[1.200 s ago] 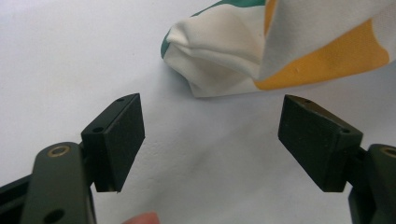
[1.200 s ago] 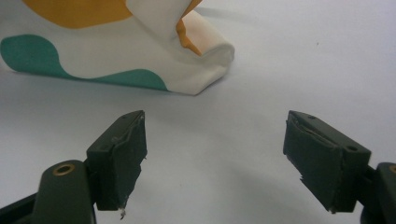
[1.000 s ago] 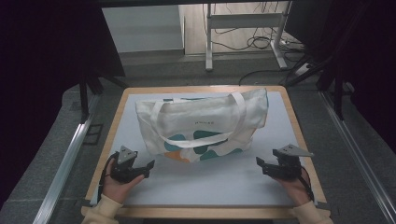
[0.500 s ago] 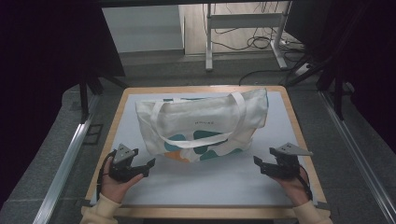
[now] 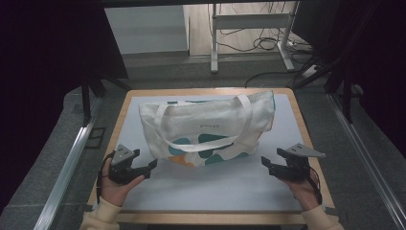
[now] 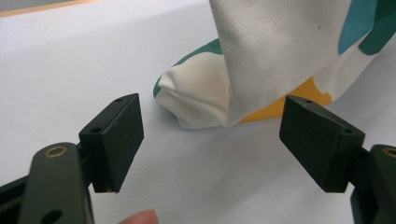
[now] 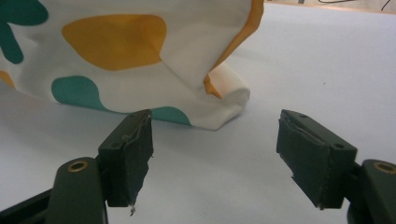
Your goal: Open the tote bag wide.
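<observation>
A cream tote bag [image 5: 206,127] with teal and orange blotches lies flat on the white mat [image 5: 215,187], its handles draped over the front face. My left gripper [image 5: 152,165] sits open just off the bag's near left corner [image 6: 196,100], nothing between its jaws. My right gripper [image 5: 264,163] is open too, a short way from the bag's near right corner [image 7: 224,100]. Both corners are folded and bulge slightly off the mat. The bag [image 6: 280,46] [image 7: 121,51] lies a little beyond each pair of pads, untouched.
The mat lies on a wooden-edged table [image 5: 122,112]. Bare mat stretches between my two hands along the front edge. Beyond the table stand a white desk frame [image 5: 249,28] and cables on the floor [image 5: 268,43]. Metal rails [image 5: 67,167] run along both sides.
Both grippers have crept slightly inward toward the bag's near corners. The bag has not moved.
</observation>
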Available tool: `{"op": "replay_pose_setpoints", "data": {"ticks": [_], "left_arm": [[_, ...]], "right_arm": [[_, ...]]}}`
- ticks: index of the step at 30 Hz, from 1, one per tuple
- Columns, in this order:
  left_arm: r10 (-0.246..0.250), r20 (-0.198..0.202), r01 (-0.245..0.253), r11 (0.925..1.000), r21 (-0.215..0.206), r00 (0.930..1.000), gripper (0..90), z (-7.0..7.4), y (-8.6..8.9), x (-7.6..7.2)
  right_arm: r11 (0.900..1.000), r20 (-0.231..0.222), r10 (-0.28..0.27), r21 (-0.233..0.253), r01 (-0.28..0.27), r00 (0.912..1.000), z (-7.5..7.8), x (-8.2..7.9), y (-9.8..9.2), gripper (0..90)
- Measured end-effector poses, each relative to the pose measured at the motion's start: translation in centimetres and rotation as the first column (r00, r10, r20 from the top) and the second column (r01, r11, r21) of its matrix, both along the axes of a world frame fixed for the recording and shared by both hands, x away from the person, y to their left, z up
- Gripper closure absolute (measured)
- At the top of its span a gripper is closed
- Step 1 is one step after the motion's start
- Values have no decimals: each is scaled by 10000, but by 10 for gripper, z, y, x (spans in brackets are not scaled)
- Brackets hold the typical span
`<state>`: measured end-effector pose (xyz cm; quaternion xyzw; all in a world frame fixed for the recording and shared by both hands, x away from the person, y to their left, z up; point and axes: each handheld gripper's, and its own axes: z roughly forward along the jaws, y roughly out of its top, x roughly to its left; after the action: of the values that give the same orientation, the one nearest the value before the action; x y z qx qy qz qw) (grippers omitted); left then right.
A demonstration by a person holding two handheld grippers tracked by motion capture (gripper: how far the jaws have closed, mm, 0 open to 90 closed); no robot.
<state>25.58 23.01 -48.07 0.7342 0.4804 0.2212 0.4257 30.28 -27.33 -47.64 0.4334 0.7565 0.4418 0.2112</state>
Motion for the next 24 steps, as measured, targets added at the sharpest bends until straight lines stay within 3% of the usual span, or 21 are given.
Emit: {"op": "replay_pose_setpoints", "data": {"ticks": [6, 15, 24], "left_arm": [[-156, 47, 158, 9986, -496, 9999, 214, 8, 3, 2], [-121, 173, 128, 9992, -389, 9998, 215, 15, 4, 4], [-193, 387, 210, 9989, -426, 9991, 210, 27, 8, 8]], "right_arm": [[9998, 146, 102, 139, -104, 9998, 9, 3, 0, 281], [9995, 500, 166, 254, -179, 9986, 24, 6, 0, 287], [9991, 529, 202, 363, -222, 9984, 33, 10, -1, 297]]}}
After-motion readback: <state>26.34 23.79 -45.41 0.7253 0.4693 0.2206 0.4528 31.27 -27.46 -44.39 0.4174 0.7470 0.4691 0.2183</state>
